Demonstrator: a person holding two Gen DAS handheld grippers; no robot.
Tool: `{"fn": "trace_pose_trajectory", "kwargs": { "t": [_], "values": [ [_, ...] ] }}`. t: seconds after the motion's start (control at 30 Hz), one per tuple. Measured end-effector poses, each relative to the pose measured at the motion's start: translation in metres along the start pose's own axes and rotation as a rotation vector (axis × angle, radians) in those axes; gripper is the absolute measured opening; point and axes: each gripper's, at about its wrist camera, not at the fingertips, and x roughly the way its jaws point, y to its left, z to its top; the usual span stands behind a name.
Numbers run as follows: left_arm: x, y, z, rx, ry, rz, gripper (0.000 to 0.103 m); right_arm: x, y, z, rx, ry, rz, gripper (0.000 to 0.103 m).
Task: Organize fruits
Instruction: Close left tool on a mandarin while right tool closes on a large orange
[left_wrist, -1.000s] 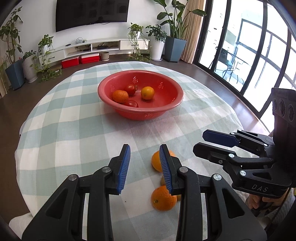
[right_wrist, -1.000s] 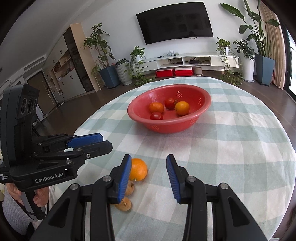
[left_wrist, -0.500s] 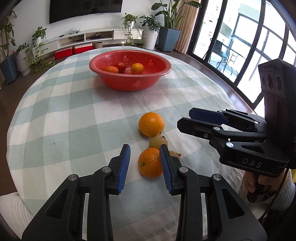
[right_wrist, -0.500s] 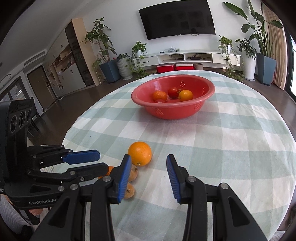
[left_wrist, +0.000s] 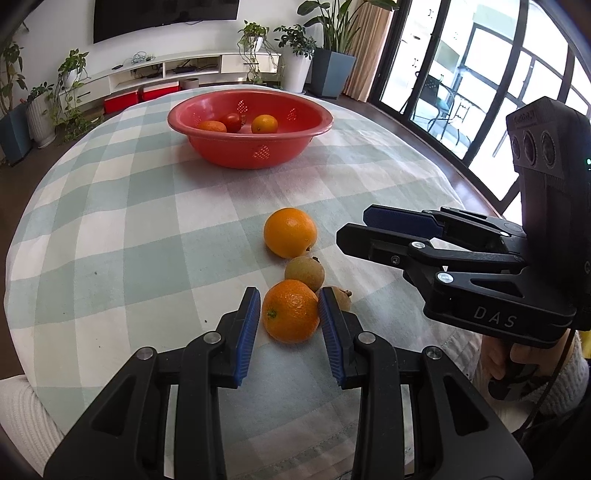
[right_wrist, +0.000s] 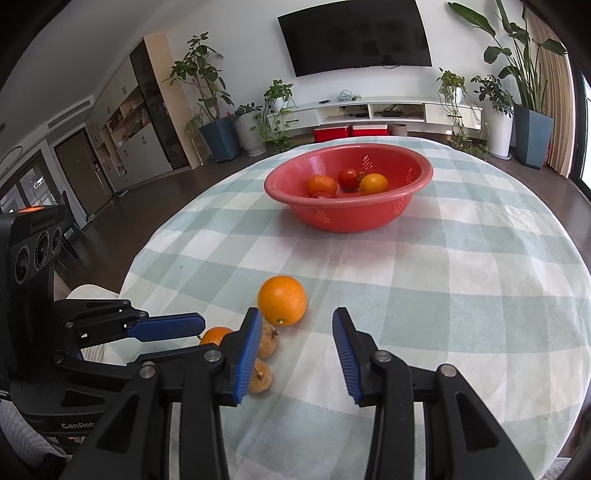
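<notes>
- Table (left_wrist: 110, 229): round, under a green-and-white checked cloth; its near edge lies just beneath both your tools, with open cloth ahead up to the bowl.
- Red bowl (left_wrist: 251, 147): well ahead of both tools, holding two small oranges and a tomato (left_wrist: 232, 121).
- Right gripper (right_wrist: 295, 350): jaws wide apart, holding nothing; the far orange (right_wrist: 282, 300) sits just ahead of its left finger.
- Left gripper (left_wrist: 290, 314): jaws apart, straddling the near orange (left_wrist: 291, 316); the right pad looks to touch it, the left pad stands clear.
- Two small brown fruits (left_wrist: 305, 273): just right of your left gripper, between the oranges.
</notes>
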Motion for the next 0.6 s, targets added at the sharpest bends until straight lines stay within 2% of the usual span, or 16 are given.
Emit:
{"fn": "trace_pose_trajectory", "kwargs": {
  "t": [0.6],
  "values": [
    [0.011,0.006,0.0,-0.026,0.016,-0.01,0.034,0.001,0.003,-0.002,0.001,0.004,0.005,0.043]
  ]
}}
